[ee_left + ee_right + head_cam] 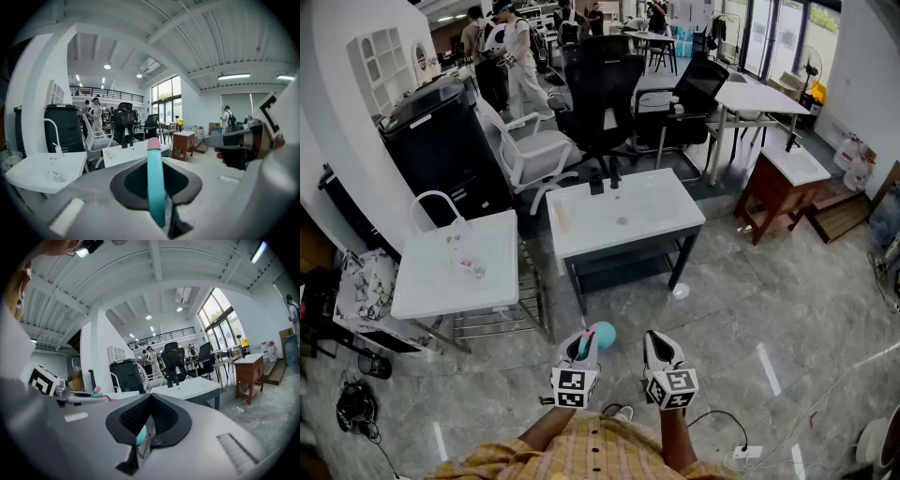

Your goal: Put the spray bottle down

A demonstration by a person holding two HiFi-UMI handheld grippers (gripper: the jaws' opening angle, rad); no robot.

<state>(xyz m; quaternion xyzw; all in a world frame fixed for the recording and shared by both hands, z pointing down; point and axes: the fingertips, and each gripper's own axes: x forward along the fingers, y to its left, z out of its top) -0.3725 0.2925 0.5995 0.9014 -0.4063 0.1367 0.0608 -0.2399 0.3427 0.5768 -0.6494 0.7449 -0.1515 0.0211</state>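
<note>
Left gripper (585, 349): fingers clamped on the spray bottle (155, 187), so this hand has the job. The bottle's long axis stands upright, pink tip on top (teal body below). The white desk (619, 217) lies straight ahead, well apart. Right gripper (661, 349): fingers pinched together, apparently carrying nothing.

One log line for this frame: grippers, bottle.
left gripper: shut on teal spray bottle with pink top | right gripper: jaws together | bottle: airborne, short of white table, not set down
</note>
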